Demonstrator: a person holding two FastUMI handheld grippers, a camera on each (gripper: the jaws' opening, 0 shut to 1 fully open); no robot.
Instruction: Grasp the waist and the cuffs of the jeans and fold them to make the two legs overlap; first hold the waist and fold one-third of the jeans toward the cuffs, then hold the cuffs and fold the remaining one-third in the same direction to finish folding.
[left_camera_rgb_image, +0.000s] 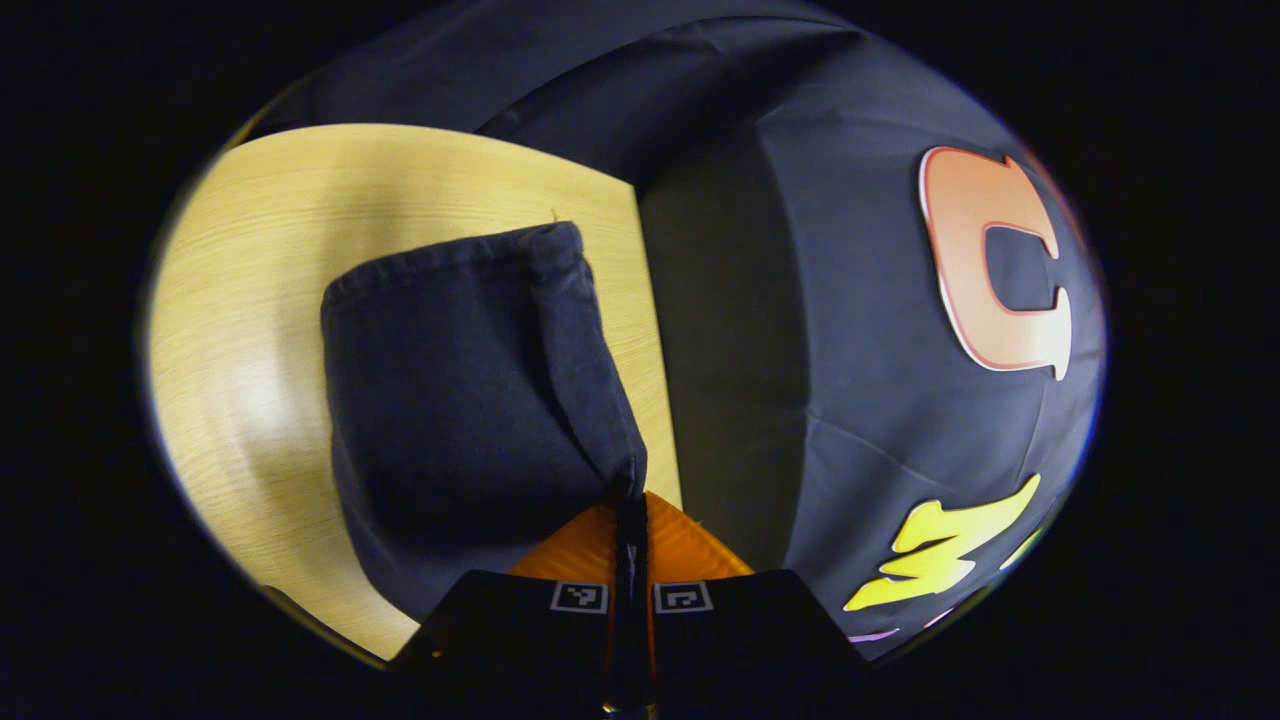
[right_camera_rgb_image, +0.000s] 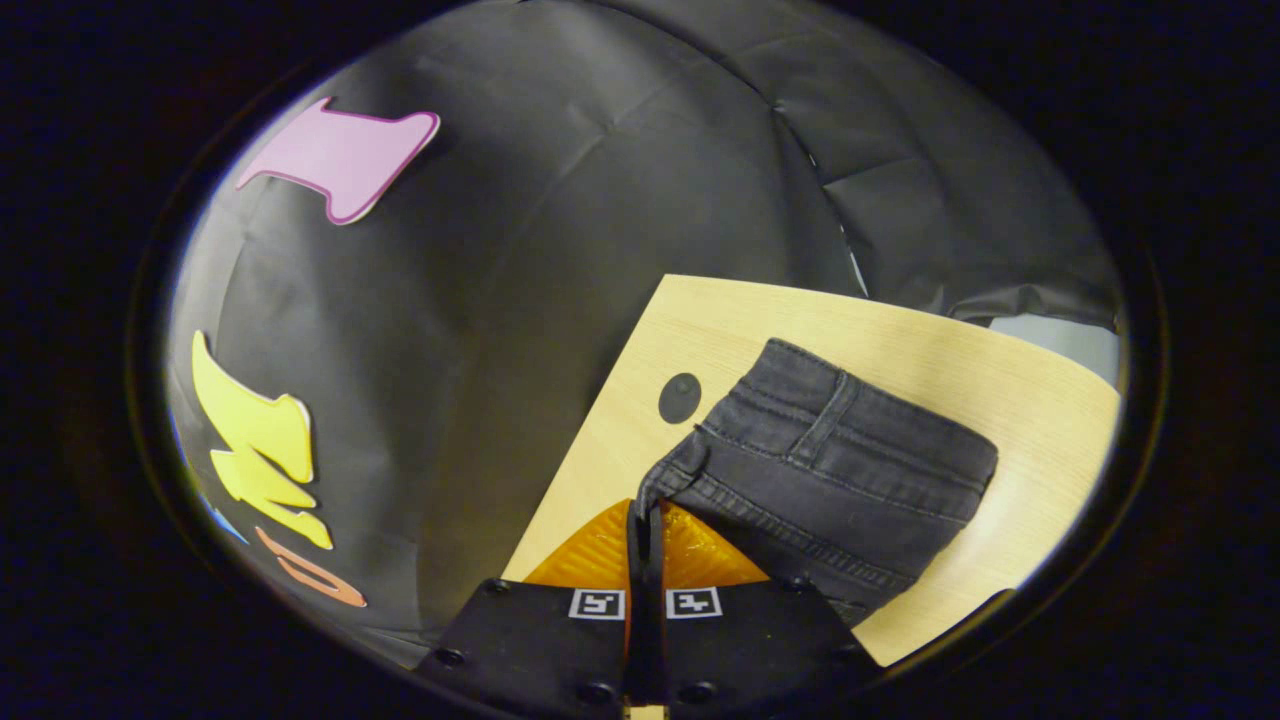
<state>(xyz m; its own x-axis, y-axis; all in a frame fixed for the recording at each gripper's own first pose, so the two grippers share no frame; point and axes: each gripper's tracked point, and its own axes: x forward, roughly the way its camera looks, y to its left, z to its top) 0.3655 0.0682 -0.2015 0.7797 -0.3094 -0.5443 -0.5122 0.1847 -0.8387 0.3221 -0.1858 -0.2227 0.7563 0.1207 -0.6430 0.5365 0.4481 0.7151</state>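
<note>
Left gripper view first: my left gripper (left_camera_rgb_image: 630, 500) has its jaws closed down to a thin slit, pinching a corner of the jeans (left_camera_rgb_image: 470, 390) where a leg's side seam runs down into my orange fingers (left_camera_rgb_image: 585, 545). The cloth spreads away from me as a dark, soft, matte mass whose hemmed cuff end lies farthest from me, and it sits over the table (left_camera_rgb_image: 250, 300) close to its right edge, pale wood bare on the left and beyond the cuff. I judge this denim heavy for cloth, limp yet thick, not slippery and not fragile; it should sag between two holds, so corners and stitched edges are the places to grip. Right gripper view next: my right gripper (right_camera_rgb_image: 647, 540) is likewise nearly closed, both fingers pressing on the waistband corner, where the doubled, stitched band gives a firm bite. From here the jeans (right_camera_rgb_image: 830, 470) look charcoal, with pale seam lines and a belt loop, lying near the table's (right_camera_rgb_image: 1000, 370) left edge, just beside a dark round spot (right_camera_rgb_image: 680, 397) in the wood.
</note>
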